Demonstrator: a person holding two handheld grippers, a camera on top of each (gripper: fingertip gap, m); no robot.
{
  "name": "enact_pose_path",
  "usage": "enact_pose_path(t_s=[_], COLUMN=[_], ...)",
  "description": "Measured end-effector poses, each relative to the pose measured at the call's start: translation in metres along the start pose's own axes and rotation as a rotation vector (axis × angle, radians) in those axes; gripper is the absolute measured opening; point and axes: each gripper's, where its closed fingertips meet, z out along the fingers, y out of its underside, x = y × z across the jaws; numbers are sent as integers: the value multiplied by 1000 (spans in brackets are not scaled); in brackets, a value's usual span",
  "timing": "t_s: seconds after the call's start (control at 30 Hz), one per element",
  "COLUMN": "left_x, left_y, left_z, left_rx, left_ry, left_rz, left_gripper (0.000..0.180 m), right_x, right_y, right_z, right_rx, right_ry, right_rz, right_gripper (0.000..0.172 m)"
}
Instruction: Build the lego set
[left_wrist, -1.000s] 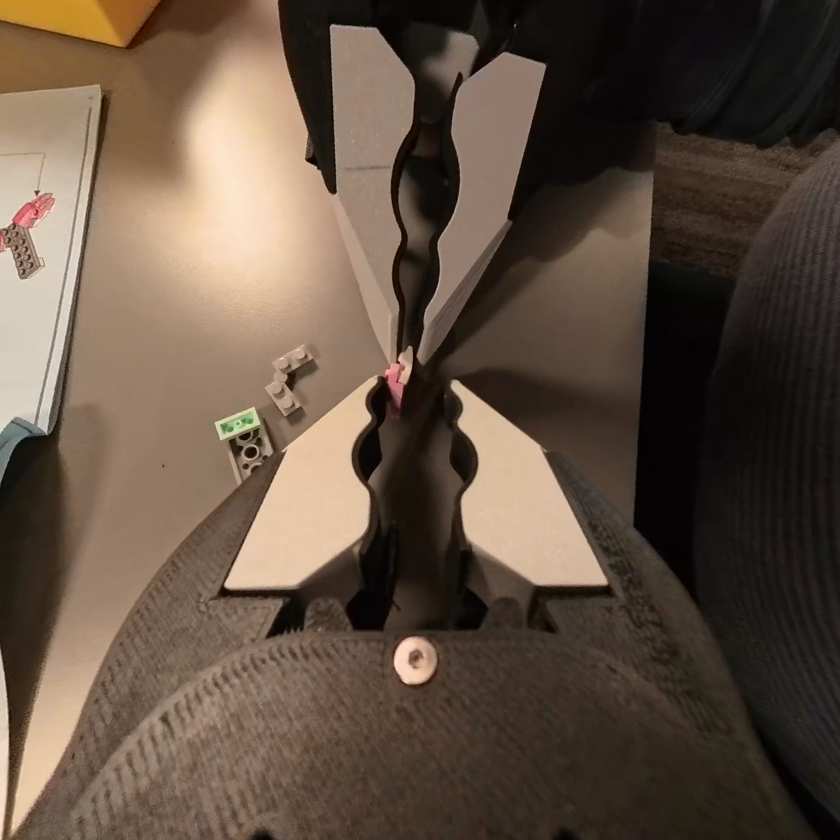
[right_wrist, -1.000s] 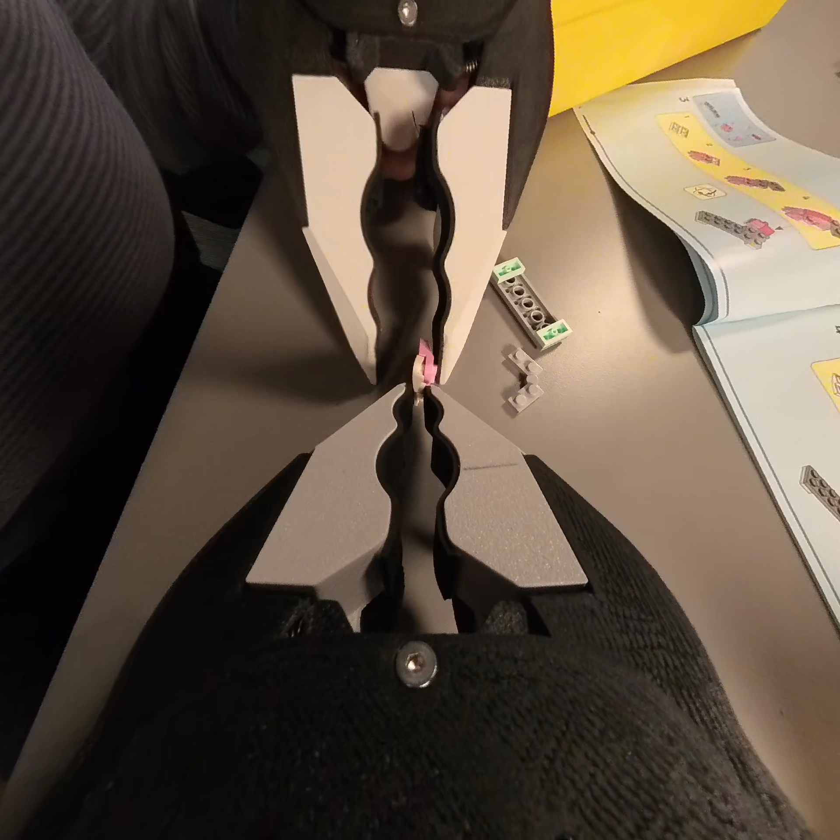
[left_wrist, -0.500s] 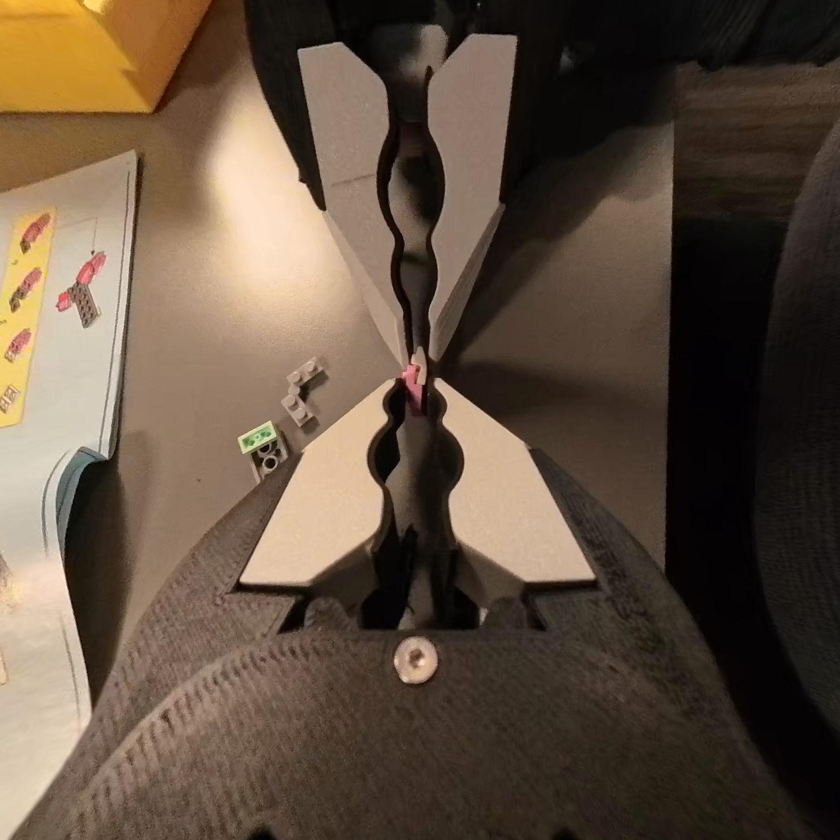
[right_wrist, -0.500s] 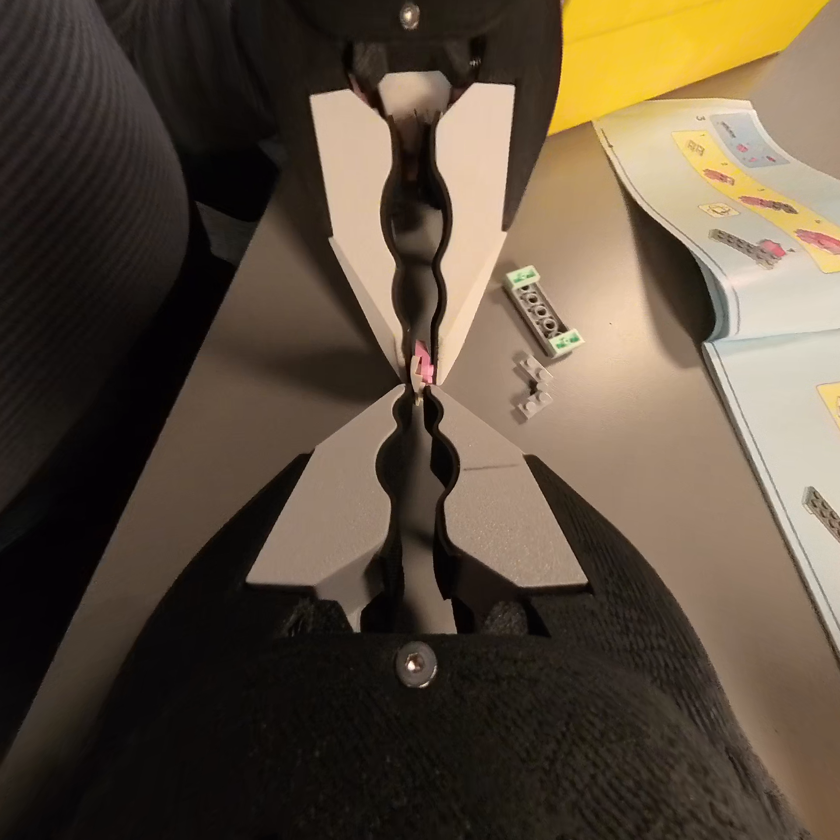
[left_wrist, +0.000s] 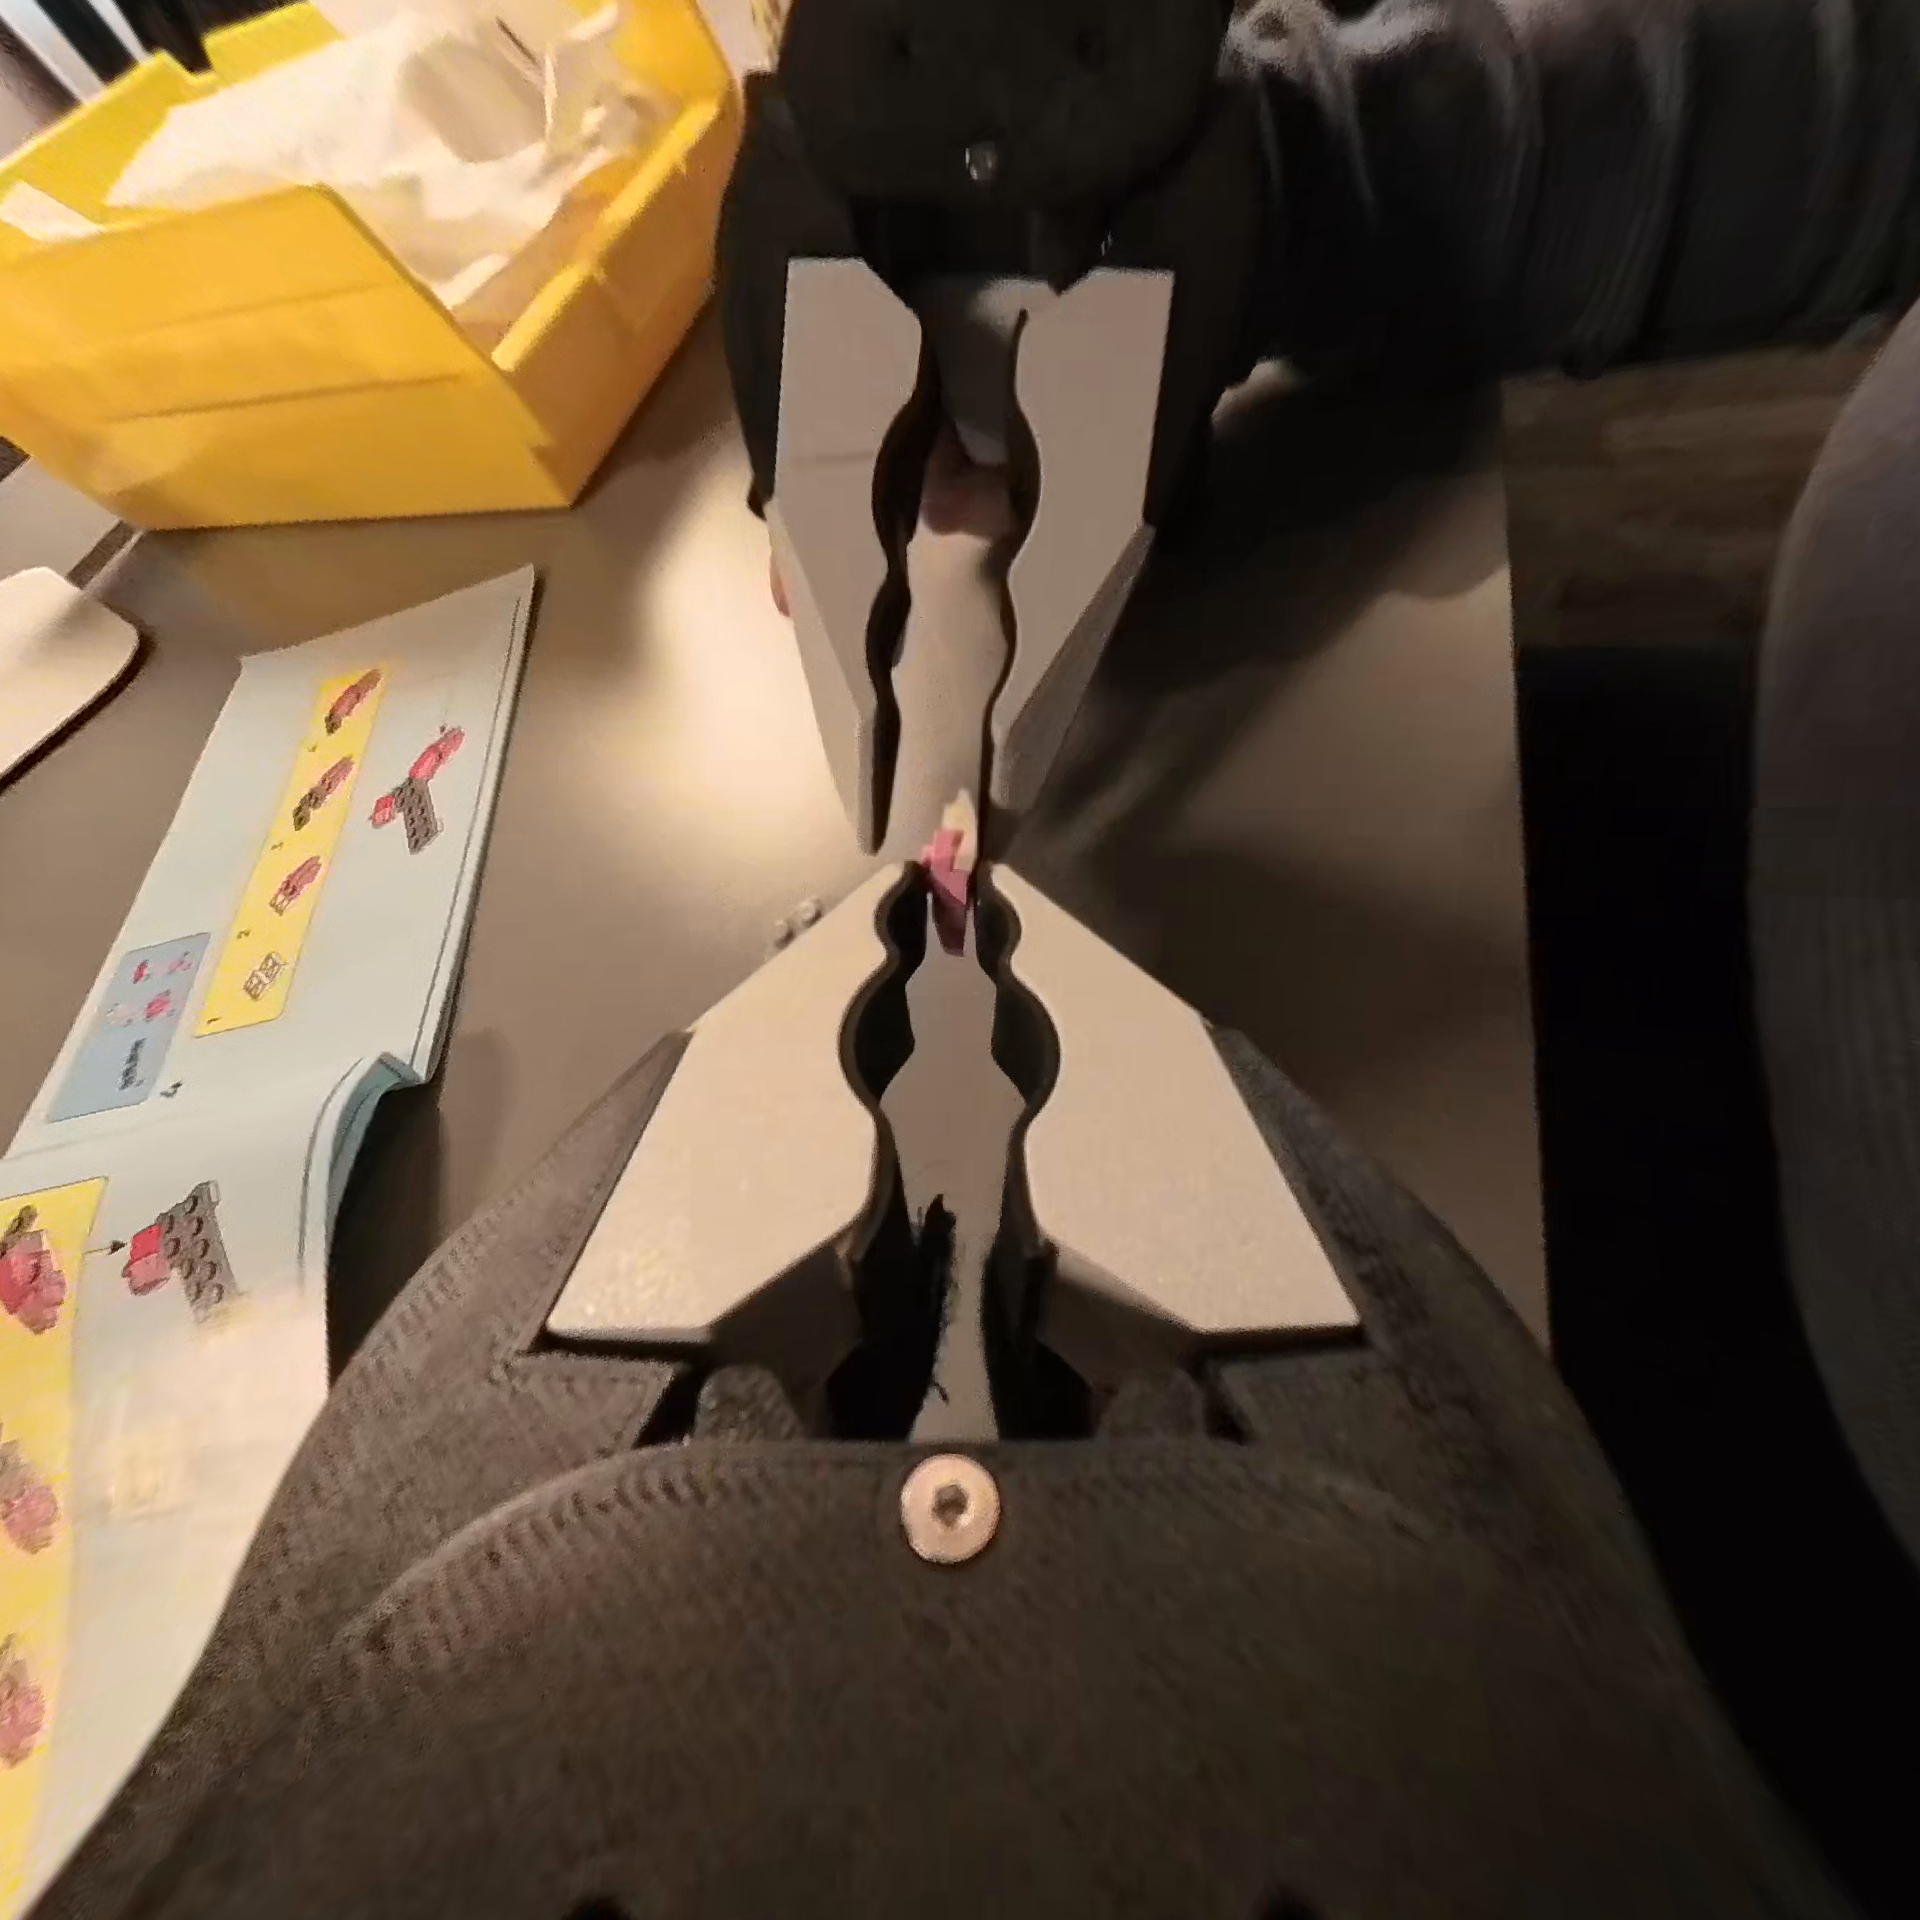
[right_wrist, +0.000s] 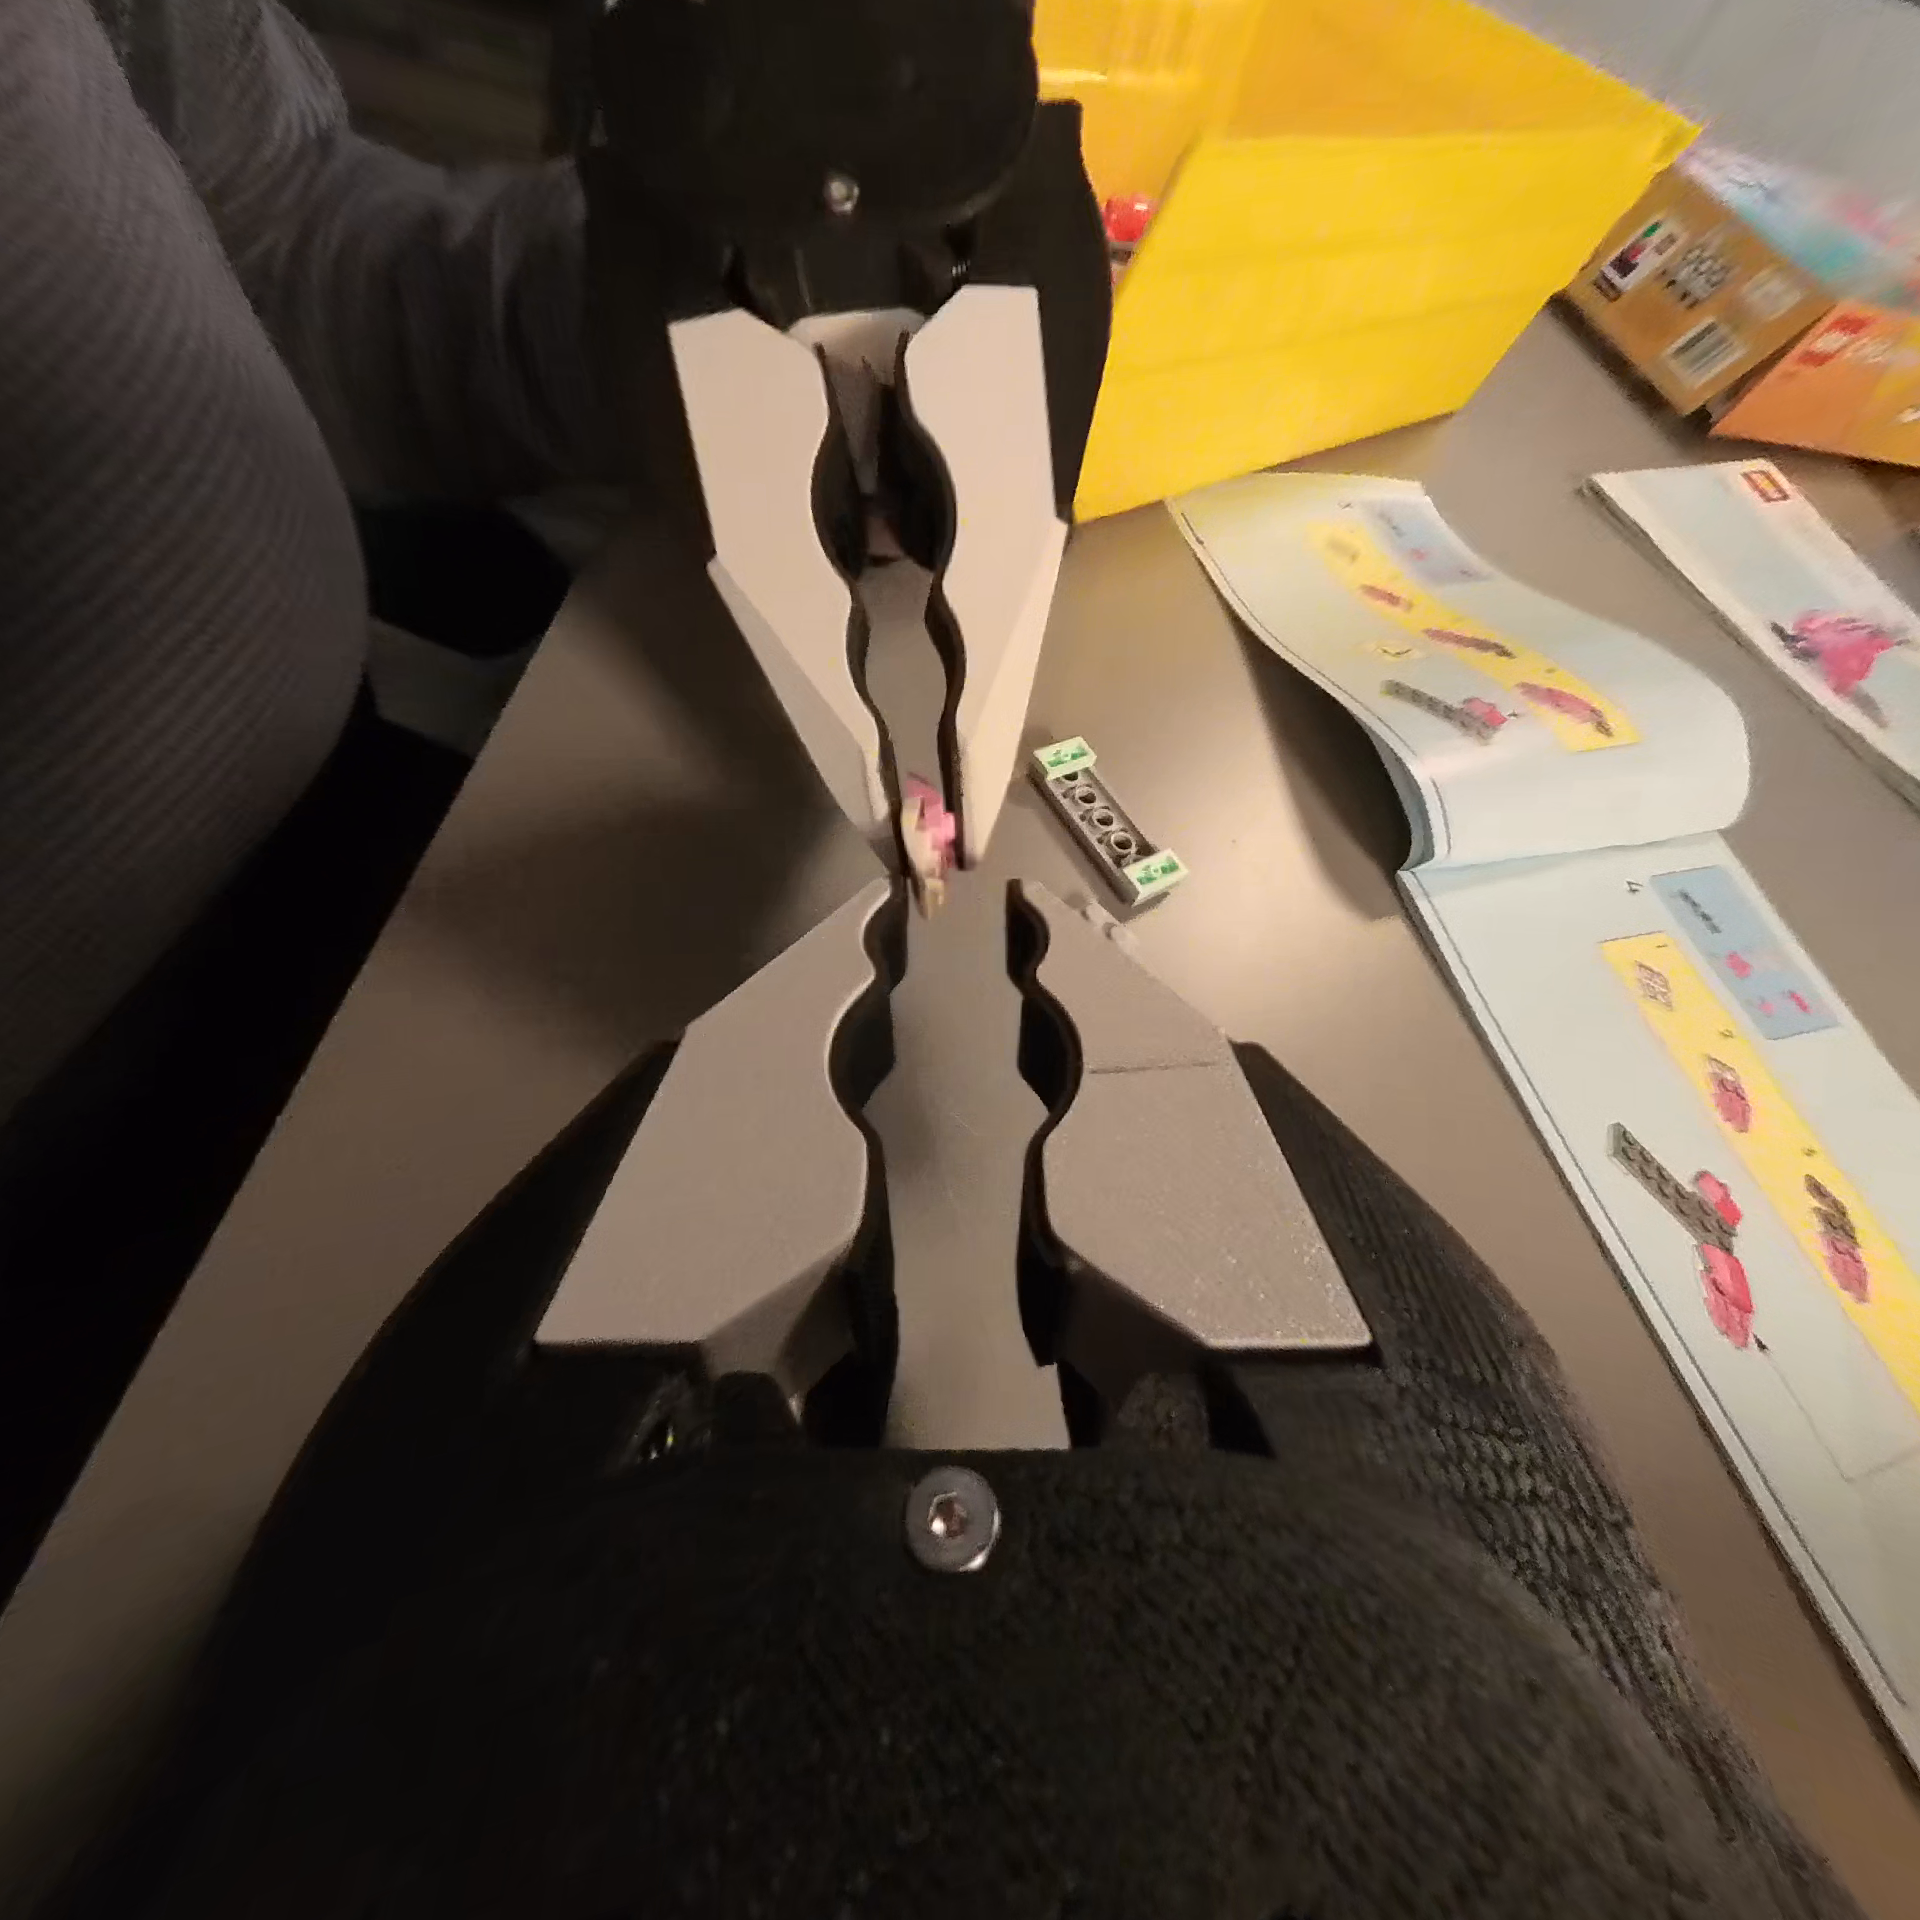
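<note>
since the earlier frame the right gripper (right_wrist: 951, 894) has let its jaws part, where they were pinched on the cream end of the small pink and cream brick piece (left_wrist: 951, 883); both views have also tipped up to take in more of the yellow bin (left_wrist: 343, 312).

from the left in the left wrist view: the yellow bin holds clear plastic bags, and the open instruction booklet (left_wrist: 312, 883) lies flat on the counter (left_wrist: 644, 727) beneath it. in the middle the left gripper (left_wrist: 948, 902) has its jaws nearly closed, pinching the pink end of the piece just above the counter. facing it tip to tip, the right gripper's jaws stand apart with nothing held; the cream tip seems to sit beside one pad, and contact cannot be told. in the right wrist view a grey brick with green end tiles (right_wrist: 1107, 821) lies just beside the left gripper, with a small grey plate (right_wrist: 1103, 920) peeking past the right fingertip and cardboard boxes (right_wrist: 1766, 332) at the far right.

the risk, as i judge it: the piece hangs by a small tip grip alone, so a brush from the opened pad could twist it loose onto the counter among the loose bricks.
</note>
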Motion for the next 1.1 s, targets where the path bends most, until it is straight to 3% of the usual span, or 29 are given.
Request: enact_pose_path(t_s=[0.17, 0.43, 0.83, 1.1], left_x=[4, -3, -3, 11], left_y=[-12, -11, -9, -10], left_z=[-5, -6, -4, -4], left_rx=[92, 91, 77, 80], left_ry=[39, 6, 21, 89], left_rz=[1, -20, -46, 9], left_gripper=[8, 8, 8, 8], right_x=[-10, -4, -4, -16], right_y=[-2, -20, -14, -14], right_z=[1, -10, -8, -10], right_rx=[5, 105, 52, 76], right_ry=[-53, 6, 45, -71], right_rz=[-13, -58, -124, -76], right_gripper=[12, 7, 4, 1])
